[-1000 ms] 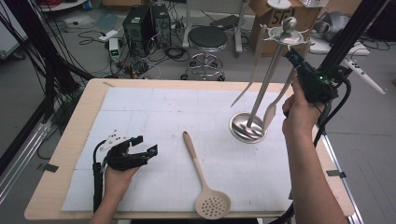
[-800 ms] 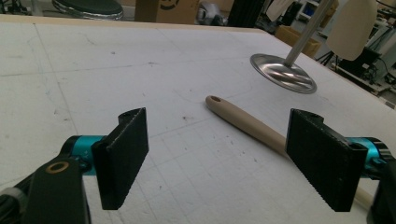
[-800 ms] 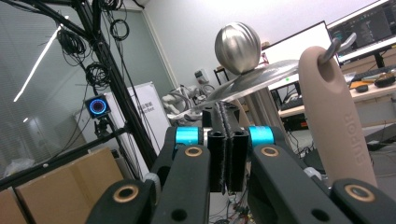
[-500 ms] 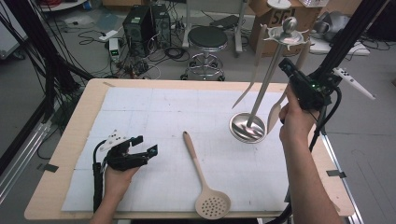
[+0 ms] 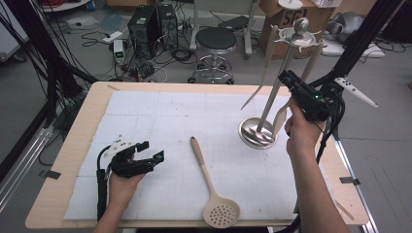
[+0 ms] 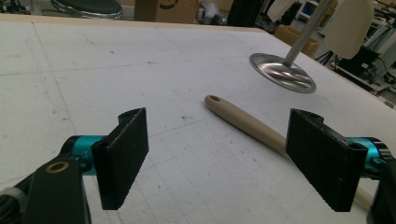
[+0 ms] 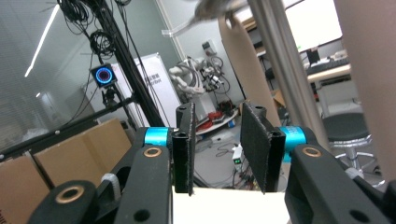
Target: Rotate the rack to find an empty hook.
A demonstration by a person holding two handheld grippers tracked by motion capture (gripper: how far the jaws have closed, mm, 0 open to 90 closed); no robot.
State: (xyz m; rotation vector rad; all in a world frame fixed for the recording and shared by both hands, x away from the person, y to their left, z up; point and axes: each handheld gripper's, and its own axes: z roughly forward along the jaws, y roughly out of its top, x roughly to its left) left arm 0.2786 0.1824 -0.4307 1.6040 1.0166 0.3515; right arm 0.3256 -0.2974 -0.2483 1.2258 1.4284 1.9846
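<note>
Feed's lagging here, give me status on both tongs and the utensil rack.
Right tongs just opening, nothing between them, beside the rack pole. Left tongs open over the slotted spoon handle. Hung utensil by right hand.

Beige slotted spoon (image 5: pixel 212 189), shiny silver rack (image 5: pixel 257 132), white mat (image 5: pixel 194 121).

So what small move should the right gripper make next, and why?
Probably draw the right gripper back from the stand. Its jaws have just been opening, nothing is between them, and a beige utensil hangs on the stand close ahead. The slotted spoon lies on the table, not yet hung.
</note>
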